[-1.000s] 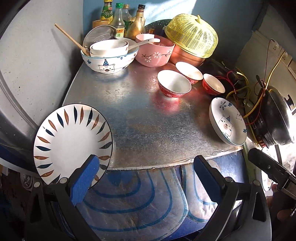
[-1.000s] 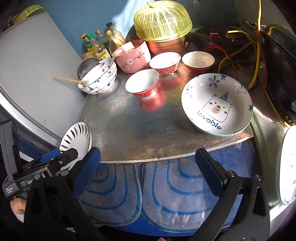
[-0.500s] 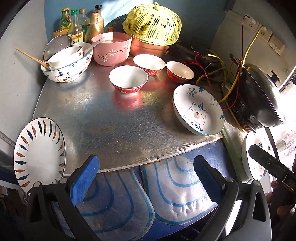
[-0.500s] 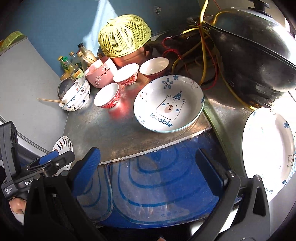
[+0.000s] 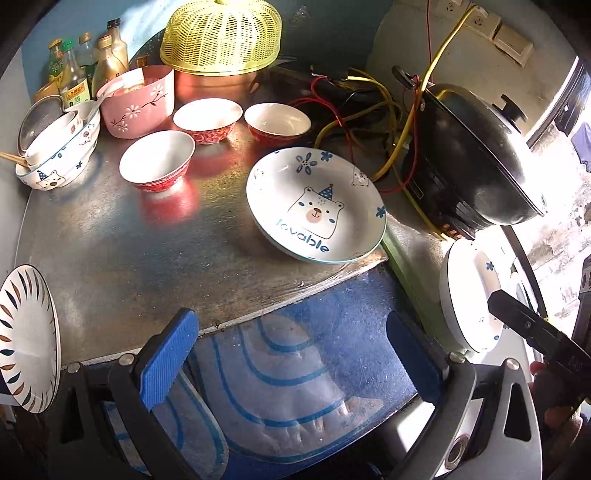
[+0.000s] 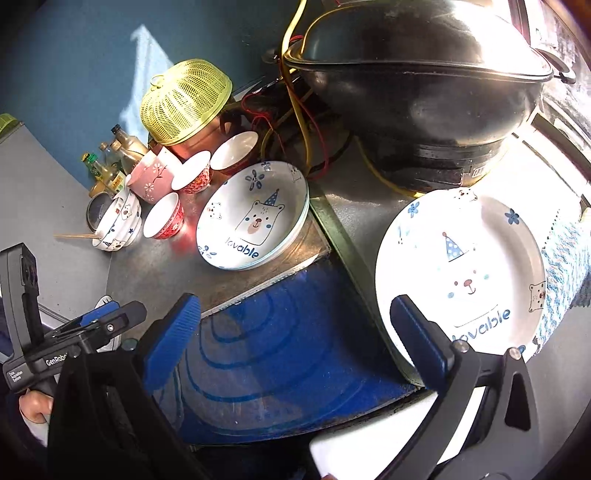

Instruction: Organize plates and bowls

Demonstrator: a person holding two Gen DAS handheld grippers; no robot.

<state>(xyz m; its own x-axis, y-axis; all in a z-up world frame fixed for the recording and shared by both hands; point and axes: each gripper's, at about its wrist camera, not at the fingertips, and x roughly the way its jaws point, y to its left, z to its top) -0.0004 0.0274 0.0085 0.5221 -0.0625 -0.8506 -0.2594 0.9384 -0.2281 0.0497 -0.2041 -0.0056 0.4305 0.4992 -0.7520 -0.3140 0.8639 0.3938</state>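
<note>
A bear-print deep plate point(image 5: 316, 205) point(image 6: 255, 214) lies on the metal table point(image 5: 147, 251) near its right edge. Three red bowls point(image 5: 157, 160) point(image 6: 164, 216) stand behind it. A second bear plate point(image 6: 461, 273) point(image 5: 472, 295) lies on the counter at right. A leaf-pattern plate point(image 5: 27, 332) sits at the table's left edge. A stacked bear bowl point(image 5: 59, 151) with chopsticks and a pink bowl point(image 5: 138, 101) stand at the back left. My left gripper point(image 5: 291, 354) is open and empty, short of the table's front edge. My right gripper point(image 6: 295, 332) is open and empty, its right finger over the second bear plate's near rim.
A black wok with lid point(image 6: 417, 74) point(image 5: 476, 162) sits on a burner at right with yellow and red cables point(image 5: 369, 110). A yellow basket cover point(image 5: 221, 35) and several bottles point(image 5: 81, 70) stand at the back. A blue patterned sheet point(image 5: 295, 362) hangs below the table edge.
Both grippers have swung to the right. The leaf plate slid toward the left edge of view; the second bear plate and the wok came into full view at right.
</note>
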